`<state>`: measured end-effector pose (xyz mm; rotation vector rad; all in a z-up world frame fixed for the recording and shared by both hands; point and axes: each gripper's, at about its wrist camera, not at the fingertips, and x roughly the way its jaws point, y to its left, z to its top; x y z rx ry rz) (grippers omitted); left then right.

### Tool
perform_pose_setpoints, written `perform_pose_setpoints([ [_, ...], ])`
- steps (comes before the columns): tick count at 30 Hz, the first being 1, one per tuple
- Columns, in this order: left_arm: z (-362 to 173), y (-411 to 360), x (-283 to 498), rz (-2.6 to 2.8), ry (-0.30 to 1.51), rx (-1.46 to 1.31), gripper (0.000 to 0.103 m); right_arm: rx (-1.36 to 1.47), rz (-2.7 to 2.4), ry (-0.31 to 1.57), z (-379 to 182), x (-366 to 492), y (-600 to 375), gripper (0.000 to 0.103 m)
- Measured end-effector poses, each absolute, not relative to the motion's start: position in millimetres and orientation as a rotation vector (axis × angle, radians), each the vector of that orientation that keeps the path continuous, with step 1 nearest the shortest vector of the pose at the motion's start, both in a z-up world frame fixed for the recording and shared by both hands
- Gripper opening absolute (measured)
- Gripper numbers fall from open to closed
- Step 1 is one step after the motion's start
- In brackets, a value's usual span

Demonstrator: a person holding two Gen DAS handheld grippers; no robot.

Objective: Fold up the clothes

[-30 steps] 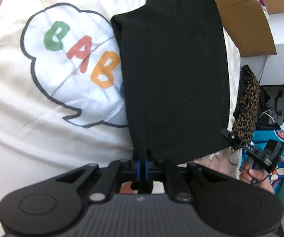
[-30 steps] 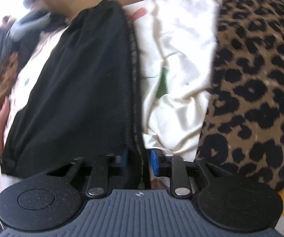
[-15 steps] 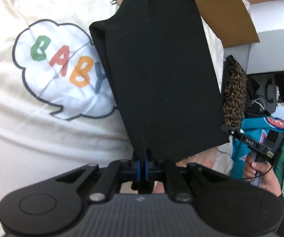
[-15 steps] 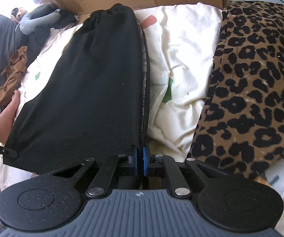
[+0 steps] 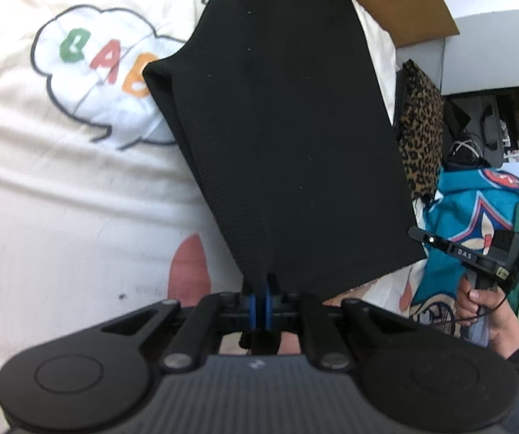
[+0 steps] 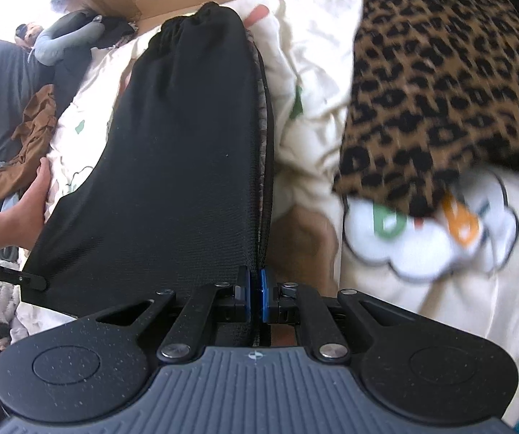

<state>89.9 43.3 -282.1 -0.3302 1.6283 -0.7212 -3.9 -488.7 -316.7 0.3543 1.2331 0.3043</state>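
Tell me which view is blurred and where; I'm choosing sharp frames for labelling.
Right wrist view: the leopard-print cloth and the lettered cloud print on the right are motion-smeared, while the black garment stays fairly crisp. Left wrist view: mostly sharp, with fisheye bending at the edges and soft colour letters.

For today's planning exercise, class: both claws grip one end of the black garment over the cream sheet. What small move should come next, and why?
Probably carry both claws forward together, toward the gathered end, to fold it in half. The left claw and right claw are shut on the near edge of the black garment, which stretches flat and taut away over the cream sheet.
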Motion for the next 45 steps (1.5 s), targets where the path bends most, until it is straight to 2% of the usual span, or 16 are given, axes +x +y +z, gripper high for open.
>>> perform_pose_setpoints([
  [15,-275.1,72.1,83.3,-0.683,1.69,-0.286,0.005,0.497,0.235,1.257,-324.4,-72.2,-472.8,0.003],
  [29,-343.1,71.4,66.8,-0.646,1.705,-0.364,0.005,0.529,0.239,1.3,-386.1,-72.1,-474.2,0.004],
  [35,-351.7,68.9,63.1,-0.631,1.701,-0.396,0.005,0.508,0.3,1.359,-400.1,-60.1,-470.0,0.013],
  [36,-351.9,68.5,63.7,-0.632,1.702,-0.395,0.005,0.517,0.306,1.369,-402.6,-58.1,-469.7,0.016],
  [37,-352.0,68.0,64.0,-0.632,1.702,-0.395,0.005,0.533,0.31,1.376,-404.9,-56.8,-469.9,0.03],
  [38,-352.0,67.3,64.1,-0.633,1.702,-0.394,0.005,0.552,0.315,1.381,-407.1,-56.3,-470.2,0.034],
  [45,-352.8,67.0,63.0,-0.635,1.693,-0.397,0.006,0.693,0.354,1.377,-421.4,-58.5,-479.8,0.035],
])
